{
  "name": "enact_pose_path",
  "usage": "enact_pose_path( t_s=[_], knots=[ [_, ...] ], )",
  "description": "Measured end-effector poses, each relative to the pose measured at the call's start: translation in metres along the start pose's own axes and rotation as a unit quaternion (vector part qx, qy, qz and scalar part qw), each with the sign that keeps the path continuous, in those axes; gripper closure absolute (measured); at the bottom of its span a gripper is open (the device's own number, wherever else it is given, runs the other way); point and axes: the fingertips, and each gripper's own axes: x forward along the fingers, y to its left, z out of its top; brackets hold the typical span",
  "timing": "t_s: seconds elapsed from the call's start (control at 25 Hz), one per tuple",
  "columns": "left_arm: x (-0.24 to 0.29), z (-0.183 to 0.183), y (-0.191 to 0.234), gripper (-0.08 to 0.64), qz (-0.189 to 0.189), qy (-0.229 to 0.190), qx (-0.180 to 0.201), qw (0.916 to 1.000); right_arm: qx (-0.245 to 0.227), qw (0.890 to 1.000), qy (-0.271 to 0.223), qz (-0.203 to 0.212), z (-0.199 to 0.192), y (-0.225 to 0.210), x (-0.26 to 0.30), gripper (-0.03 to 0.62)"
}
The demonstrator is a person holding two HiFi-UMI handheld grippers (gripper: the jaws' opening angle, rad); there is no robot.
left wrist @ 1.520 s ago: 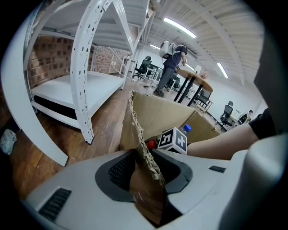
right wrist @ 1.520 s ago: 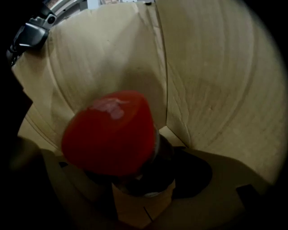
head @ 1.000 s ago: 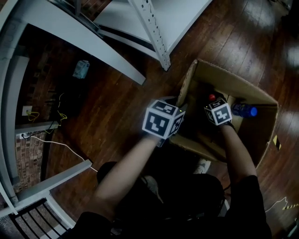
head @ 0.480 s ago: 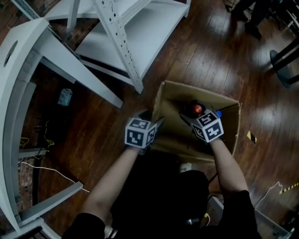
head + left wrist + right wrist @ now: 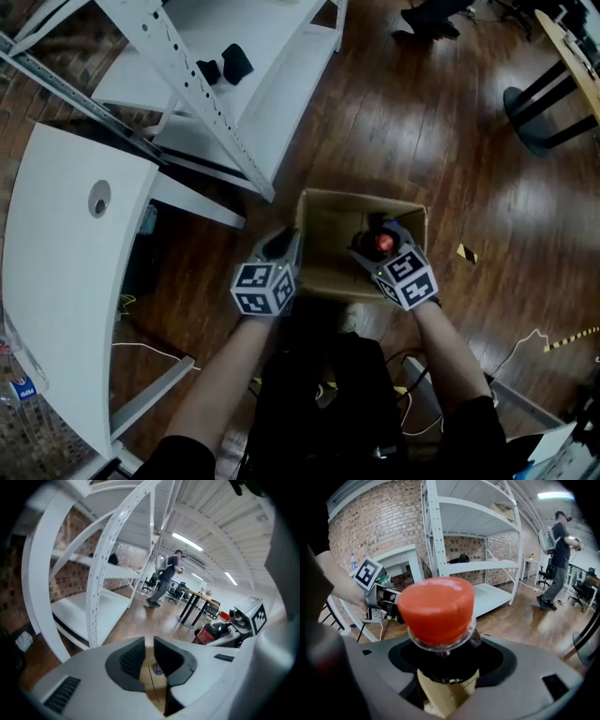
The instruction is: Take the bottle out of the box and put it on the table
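Observation:
A dark bottle with a red cap (image 5: 383,243) hangs above the open cardboard box (image 5: 361,195), neck upward. My right gripper (image 5: 371,253) is shut on its neck, just under the cap (image 5: 436,607). The left gripper view shows the bottle's dark body and red label (image 5: 213,632). My left gripper (image 5: 284,242) hovers over the box's left wall. Its jaws (image 5: 149,656) are closing to a narrow gap with nothing between them; the box (image 5: 152,679) shows through the gap. The white table (image 5: 66,262) lies to the left.
A white metal shelving rack (image 5: 234,84) stands behind the box, with black items (image 5: 225,64) on a shelf. Cables (image 5: 141,347) trail on the wooden floor under the table. A person (image 5: 164,576) stands far off by desks and chairs.
Both grippers have risen from the box. The right one has carried the red-capped bottle up out of it. The left one has come away from the box's left flap.

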Motion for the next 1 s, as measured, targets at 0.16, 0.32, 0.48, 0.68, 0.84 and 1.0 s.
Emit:
enact_pose_path(
  t_s=[0.16, 0.32, 0.48, 0.68, 0.84, 1.0],
  knots=[
    [-0.051, 0.067, -0.045, 0.557, -0.018, 0.0, -0.007, 0.9998, 0.008, 1.0, 0.007, 0.006, 0.046, 0.026, -0.071, 0.268],
    [-0.12, 0.147, -0.084, 0.557, -0.019, -0.02, 0.025, 0.9993, 0.012, 1.0, -0.008, 0.006, 0.108, 0.055, -0.148, 0.27],
    [-0.188, 0.244, -0.098, 0.557, -0.013, -0.076, 0.055, 0.9955, -0.03, 0.999, -0.037, 0.012, 0.19, 0.088, -0.204, 0.268],
    [-0.291, 0.314, -0.09, 0.557, 0.02, -0.122, 0.057, 0.9908, -0.076, 0.995, -0.05, 0.038, 0.262, 0.152, -0.259, 0.268],
    [-0.345, 0.362, -0.071, 0.557, 0.068, -0.168, 0.073, 0.9807, -0.138, 0.986, -0.068, 0.071, 0.326, 0.184, -0.273, 0.268],
    [-0.398, 0.393, -0.047, 0.557, 0.124, -0.202, 0.081, 0.9682, -0.2, 0.969, -0.078, 0.121, 0.376, 0.224, -0.262, 0.269]
  ],
)
